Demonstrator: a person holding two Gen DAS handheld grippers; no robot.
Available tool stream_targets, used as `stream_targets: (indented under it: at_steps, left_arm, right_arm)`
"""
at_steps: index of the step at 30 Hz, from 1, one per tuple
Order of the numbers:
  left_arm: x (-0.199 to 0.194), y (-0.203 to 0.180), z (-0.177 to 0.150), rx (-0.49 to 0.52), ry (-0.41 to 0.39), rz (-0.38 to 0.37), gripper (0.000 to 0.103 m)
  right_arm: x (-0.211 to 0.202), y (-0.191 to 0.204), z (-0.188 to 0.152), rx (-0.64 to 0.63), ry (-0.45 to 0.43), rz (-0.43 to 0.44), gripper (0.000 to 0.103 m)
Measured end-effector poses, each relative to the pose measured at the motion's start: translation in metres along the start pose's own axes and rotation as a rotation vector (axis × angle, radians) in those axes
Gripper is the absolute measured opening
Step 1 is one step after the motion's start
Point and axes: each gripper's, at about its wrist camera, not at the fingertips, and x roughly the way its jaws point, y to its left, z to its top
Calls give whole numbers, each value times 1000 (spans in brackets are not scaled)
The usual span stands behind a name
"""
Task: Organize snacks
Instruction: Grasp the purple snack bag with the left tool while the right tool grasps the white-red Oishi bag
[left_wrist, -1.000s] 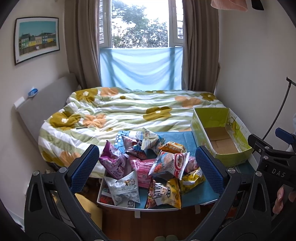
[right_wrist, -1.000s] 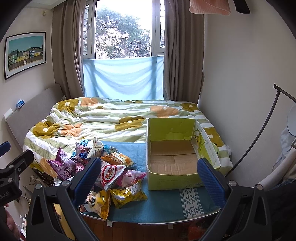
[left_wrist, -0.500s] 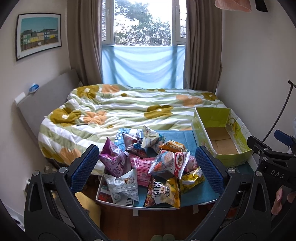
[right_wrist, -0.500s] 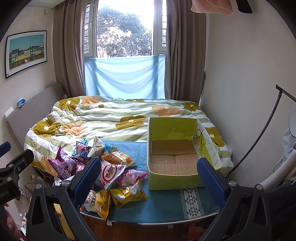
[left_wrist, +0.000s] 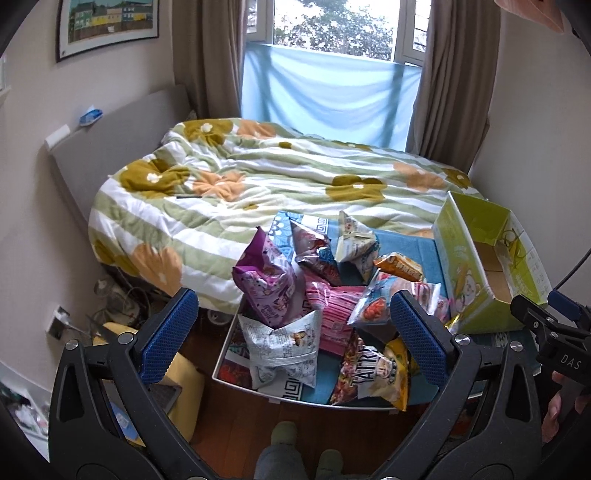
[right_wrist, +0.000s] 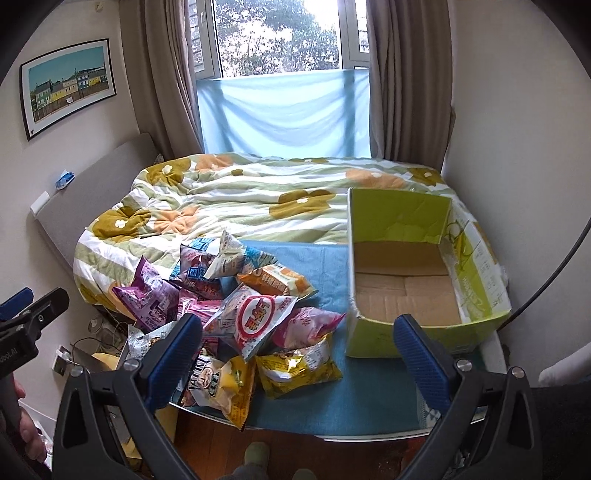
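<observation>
While the green box sits empty, every snack bag remains heaped beside it on the blue mat; 0 sorted. Left gripper and right gripper gape wide, holding nothing.

floral duvet, framed picture, curtains

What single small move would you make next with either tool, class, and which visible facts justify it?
Probably lower the right tool onto the yellow snack bag at the near edge of the pile. Both tools, the left tool too, hang open and empty above the heap, the green box beside it holds nothing, and that bag lies loose and unburied nearest the box.
</observation>
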Motion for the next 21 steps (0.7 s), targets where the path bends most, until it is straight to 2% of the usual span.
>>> stream_targets:
  at_steps: [6,10,15,21]
  left_arm:
    - [73,37,10,25,98,-15,102]
    - [125,55,11,26,188,-55,102]
    - [186,66,4,21,300,-104,102]
    - [230,63,0,32,360,-149,102]
  right_arm:
    - [56,23,-4,71,95,15,103]
    - [94,33,-5,124,157,5,103]
    - [135,40,-5,181,215,-25,103]
    - [167,40,-7,217,263,-63,103]
